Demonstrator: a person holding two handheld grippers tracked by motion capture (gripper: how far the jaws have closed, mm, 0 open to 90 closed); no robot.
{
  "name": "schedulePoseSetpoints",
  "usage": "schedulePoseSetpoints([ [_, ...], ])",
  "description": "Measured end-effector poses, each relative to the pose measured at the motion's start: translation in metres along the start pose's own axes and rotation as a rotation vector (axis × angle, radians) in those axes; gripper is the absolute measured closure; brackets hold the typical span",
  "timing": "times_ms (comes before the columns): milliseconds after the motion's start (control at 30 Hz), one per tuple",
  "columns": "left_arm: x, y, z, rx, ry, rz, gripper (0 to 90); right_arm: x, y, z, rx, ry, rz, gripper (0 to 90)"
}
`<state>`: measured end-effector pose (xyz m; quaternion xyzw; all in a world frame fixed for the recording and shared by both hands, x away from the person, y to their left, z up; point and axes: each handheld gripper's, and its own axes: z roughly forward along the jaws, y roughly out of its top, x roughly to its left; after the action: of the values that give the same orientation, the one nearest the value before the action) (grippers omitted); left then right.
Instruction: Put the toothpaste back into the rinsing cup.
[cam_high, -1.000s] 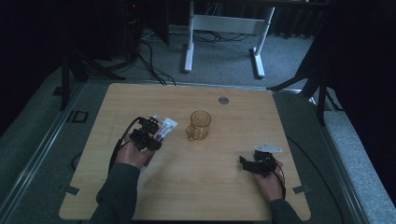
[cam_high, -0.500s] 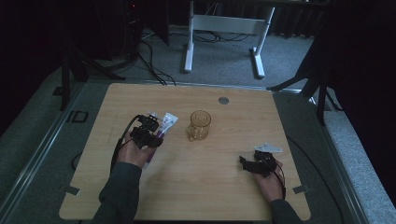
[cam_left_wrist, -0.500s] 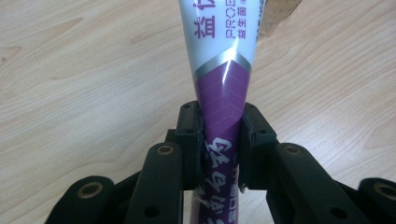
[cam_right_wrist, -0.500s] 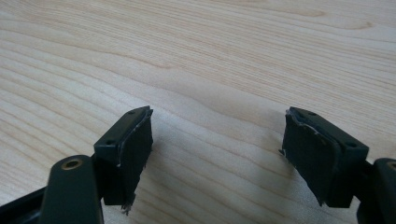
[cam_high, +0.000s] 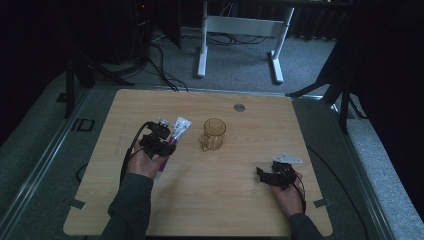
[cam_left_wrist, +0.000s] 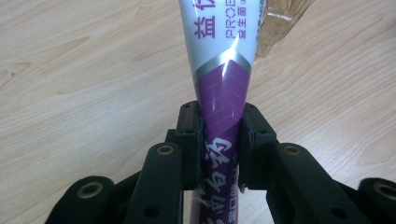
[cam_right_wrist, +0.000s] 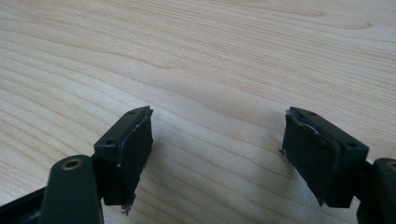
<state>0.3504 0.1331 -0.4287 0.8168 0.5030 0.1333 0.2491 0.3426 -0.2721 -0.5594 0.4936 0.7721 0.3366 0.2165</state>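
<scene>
A purple and white toothpaste tube (cam_left_wrist: 223, 70) is pinched between the two pads of my left gripper (cam_left_wrist: 219, 144), which is shut on its purple lower part. In the high view that tube (cam_high: 179, 129) sticks out of the left gripper (cam_high: 162, 141) toward a clear amber glass mug (cam_high: 213, 134) standing mid-table. A corner of the mug (cam_left_wrist: 280, 21) appears just past the tube. My right gripper (cam_right_wrist: 217, 144) stands open, low over bare wood, nothing between its pads. From above, the right gripper (cam_high: 267, 175) rests at the table's right front.
The wooden table (cam_high: 250, 205) has a round grey grommet (cam_high: 239, 107) near its far edge. A white desk frame (cam_high: 240, 30) and cables lie on the floor behind. Dark stands flank the table on both sides.
</scene>
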Motion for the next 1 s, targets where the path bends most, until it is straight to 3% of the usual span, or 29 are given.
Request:
schedulePoseSetpoints([
  [1000,-0.001,0.0083,-0.0082,-0.129,0.017,-0.021,73.1,-0.0002,0.0,0.0001,-0.001,0.0,-0.002,24.2],
])
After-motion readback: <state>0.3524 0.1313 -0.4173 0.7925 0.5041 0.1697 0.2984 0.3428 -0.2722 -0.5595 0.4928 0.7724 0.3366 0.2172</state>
